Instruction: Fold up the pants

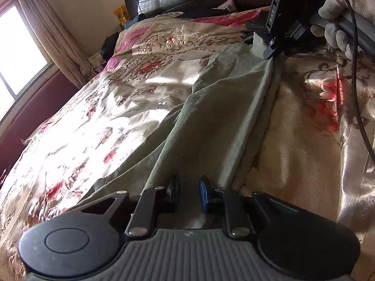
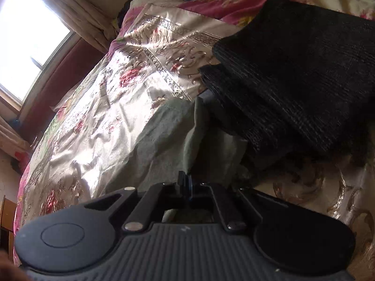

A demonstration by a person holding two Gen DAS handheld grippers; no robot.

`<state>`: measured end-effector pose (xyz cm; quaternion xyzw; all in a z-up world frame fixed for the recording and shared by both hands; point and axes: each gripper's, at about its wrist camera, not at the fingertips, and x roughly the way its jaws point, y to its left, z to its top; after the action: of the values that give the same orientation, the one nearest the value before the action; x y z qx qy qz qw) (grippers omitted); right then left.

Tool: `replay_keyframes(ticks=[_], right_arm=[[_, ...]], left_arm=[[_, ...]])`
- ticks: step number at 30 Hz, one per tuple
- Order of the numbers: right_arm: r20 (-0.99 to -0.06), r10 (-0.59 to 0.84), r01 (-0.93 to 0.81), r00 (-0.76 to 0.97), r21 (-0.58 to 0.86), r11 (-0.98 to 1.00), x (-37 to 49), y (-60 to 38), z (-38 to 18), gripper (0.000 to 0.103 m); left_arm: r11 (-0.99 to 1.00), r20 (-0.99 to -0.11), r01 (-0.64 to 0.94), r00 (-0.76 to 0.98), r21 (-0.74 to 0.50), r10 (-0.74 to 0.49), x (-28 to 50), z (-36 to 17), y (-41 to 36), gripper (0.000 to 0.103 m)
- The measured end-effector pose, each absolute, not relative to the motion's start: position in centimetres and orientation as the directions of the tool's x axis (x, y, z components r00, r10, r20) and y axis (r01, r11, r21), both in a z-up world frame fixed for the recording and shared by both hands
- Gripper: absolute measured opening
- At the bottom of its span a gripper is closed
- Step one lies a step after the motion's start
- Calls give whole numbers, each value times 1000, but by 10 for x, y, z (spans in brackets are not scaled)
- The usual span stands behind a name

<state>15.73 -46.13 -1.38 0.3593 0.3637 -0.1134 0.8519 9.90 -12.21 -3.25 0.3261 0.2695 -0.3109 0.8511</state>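
A: Pants [image 1: 225,107] are laid lengthwise on the bed [image 1: 98,121], grey-green, stretched from near the left gripper [image 1: 189,193] up towards the right gripper [image 1: 273,53]. Flowered bedspread underneath.

B: Left gripper state?

A: A gap is seen between its fingers, but pants cloth is bunched in that gap, so it is judged clamped on the pants at the near end. Contact at the pads is partly hidden by the cloth.

B: Right gripper?

A: From its own camera the fingers [image 2: 181,182] are seen pressed together, with a thin fold of the pants [image 2: 168,138] apparently pinched between them. From the left wrist view the tip is placed at the far end of the pants, held by a gloved hand [image 1: 339,21].

B: Anything else nearby?

A: A dark knitted garment [image 2: 300,77] is lying just beside the far end of the pants, touching or overlapping it; which cannot be told. A window [image 1: 16,53] is at the left.

B: Step in hand?

A: Both ends are judged gripped, so the pants are being stretched or set up for a fold. No completed crosswise fold is visible; whether the legs are already stacked cannot be told.

B: Next move?

A: Probably one end is to be carried over to meet the other. Even tension is needed so the cloth is not twisted, and the dark garment must not be dragged along.
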Motion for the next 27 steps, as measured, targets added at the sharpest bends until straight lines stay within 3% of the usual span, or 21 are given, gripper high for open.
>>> replay_keyframes(ticks=[10, 12, 14, 18, 19, 24, 27], right_arm=[[-665, 98, 421, 740, 572, 704, 167, -477, -13, 12], [-662, 48, 426, 748, 534, 730, 161, -477, -4, 6], [-687, -6, 459, 727, 479, 748, 152, -478, -1, 6], [-730, -90, 450, 677, 315, 836, 140, -467, 8, 7], [-728, -105, 433, 677, 279, 857, 138, -458, 14, 12], [-679, -30, 98, 734, 62, 993, 158, -386, 43, 13], [-703, 187, -177, 686, 88, 980, 195, -337, 45, 14]], left_arm=[[599, -665, 702, 662, 386, -347, 99, -32, -125, 34], [608, -667, 705, 654, 365, -358, 98, -28, -120, 35], [625, -664, 704, 649, 338, -372, 98, -22, -112, 35], [660, -639, 681, 668, 317, -381, 102, -4, -87, 39], [674, -635, 675, 668, 299, -388, 105, 1, -79, 41], [668, -603, 676, 684, 311, -411, 136, 19, -53, 49], [576, -627, 717, 667, 393, -403, 164, 9, -59, 50]])
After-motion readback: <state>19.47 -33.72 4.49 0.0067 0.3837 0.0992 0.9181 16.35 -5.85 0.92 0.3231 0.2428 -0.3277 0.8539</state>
